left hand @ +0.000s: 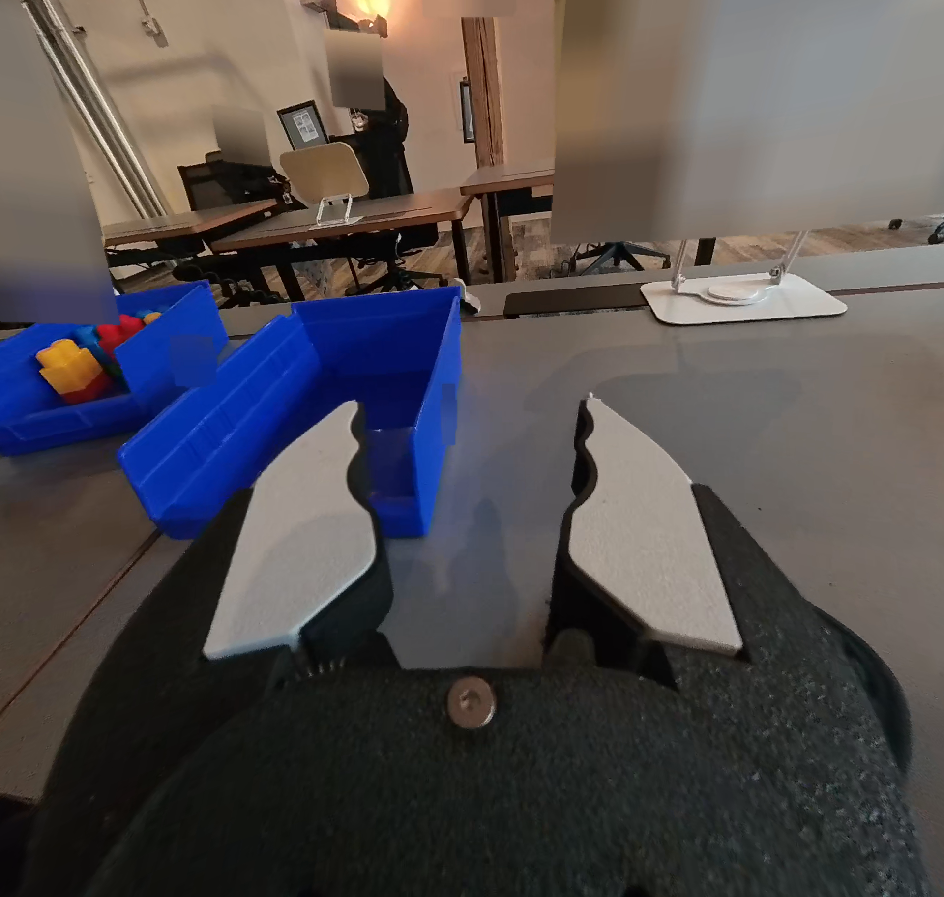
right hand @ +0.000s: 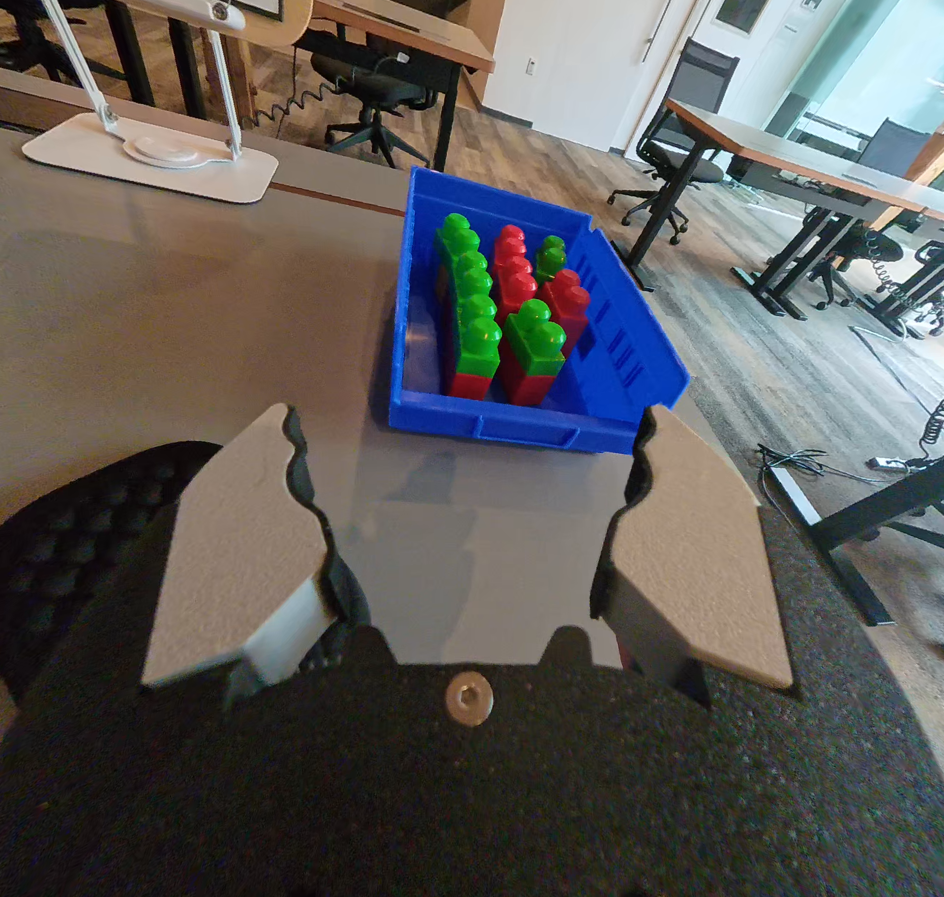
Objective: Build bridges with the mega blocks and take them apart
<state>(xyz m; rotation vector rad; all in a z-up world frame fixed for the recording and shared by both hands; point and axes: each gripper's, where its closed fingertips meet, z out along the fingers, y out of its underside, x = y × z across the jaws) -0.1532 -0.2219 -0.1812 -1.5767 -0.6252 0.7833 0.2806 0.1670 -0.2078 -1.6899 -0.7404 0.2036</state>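
Left wrist view: left gripper point(left hand: 472, 408) jaws apart, holding nothing; two blue bins point(left hand: 327, 392), far-left one's blocks point(left hand: 76, 367) partly cut off. Right gripper point(right hand: 467, 413) apart, holding nothing; one bin point(right hand: 628, 341) at frame centre, red-green stacks point(right hand: 531, 351) uncountable.

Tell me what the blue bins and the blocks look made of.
Blue bin: likely rigid moulded plastic, with ribbed walls and a soft sheen. Green and red blocks: glossy hard plastic by their bright highlights on the studs. The near bin in the left view looks the same.
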